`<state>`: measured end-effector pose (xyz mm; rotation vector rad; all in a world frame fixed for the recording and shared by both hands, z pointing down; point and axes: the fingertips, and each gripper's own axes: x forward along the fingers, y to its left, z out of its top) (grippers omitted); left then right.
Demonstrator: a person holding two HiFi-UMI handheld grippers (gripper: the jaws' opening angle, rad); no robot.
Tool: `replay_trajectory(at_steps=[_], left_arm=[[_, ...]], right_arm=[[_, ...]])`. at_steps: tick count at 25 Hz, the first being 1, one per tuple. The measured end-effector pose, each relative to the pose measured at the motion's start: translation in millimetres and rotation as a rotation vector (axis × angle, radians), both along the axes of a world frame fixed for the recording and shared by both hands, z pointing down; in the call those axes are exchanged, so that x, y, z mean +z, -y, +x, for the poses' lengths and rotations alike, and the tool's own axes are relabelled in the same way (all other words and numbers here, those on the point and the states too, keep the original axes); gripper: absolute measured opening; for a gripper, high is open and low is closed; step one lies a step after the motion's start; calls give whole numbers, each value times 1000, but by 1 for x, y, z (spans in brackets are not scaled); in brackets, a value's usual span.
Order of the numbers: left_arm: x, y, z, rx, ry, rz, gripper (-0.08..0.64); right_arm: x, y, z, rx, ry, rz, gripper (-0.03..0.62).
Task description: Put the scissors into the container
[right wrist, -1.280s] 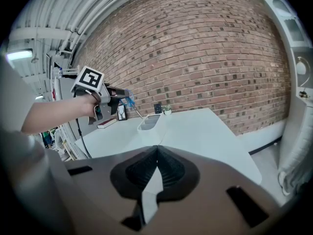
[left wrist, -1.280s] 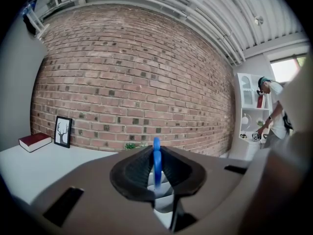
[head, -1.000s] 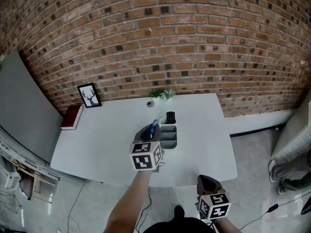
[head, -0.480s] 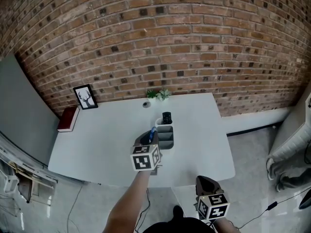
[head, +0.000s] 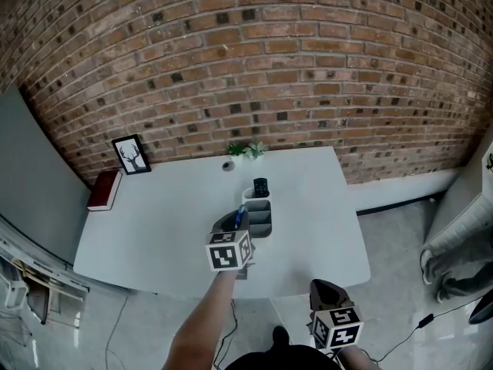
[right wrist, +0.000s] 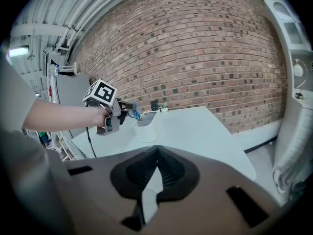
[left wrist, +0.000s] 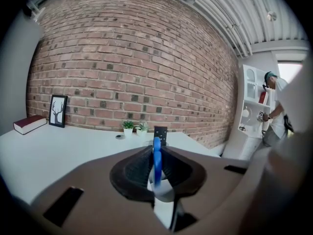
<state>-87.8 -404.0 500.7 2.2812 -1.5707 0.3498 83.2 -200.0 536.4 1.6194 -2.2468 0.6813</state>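
My left gripper (head: 236, 222) is shut on blue-handled scissors (head: 240, 213), held edge-on just left of a pale compartmented container (head: 262, 218) on the white table (head: 154, 222). In the left gripper view the blue scissors (left wrist: 156, 160) stand upright between the ribbed pads, and a black item (left wrist: 160, 133) rises from the container's far end. The right gripper view shows the left gripper (right wrist: 124, 112), the scissors (right wrist: 136, 114) and the container (right wrist: 148, 126) from the side. My right gripper (head: 331, 295) hangs low, off the table's front edge, jaws closed on nothing.
A framed deer picture (head: 127, 154) and a red book (head: 102, 190) sit at the table's back left. Two small potted plants (head: 247, 149) and a small round object (head: 228, 165) stand by the brick wall. A person (left wrist: 275, 106) stands by white shelves at the far right.
The head view has shifted a little. My left gripper keeps the scissors beside the container, hardly moved. The right gripper stays low.
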Motion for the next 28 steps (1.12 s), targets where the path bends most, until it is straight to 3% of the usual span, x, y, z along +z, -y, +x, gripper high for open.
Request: replay_trajectory(at_steps=[17, 28], left_arm=[[8, 9, 1, 13, -24, -56, 49], [24, -10, -5, 34, 19, -97, 117]], right_arm=[[5, 5, 0, -6, 2, -24, 0], [6, 8, -9, -37, 5, -22, 0]])
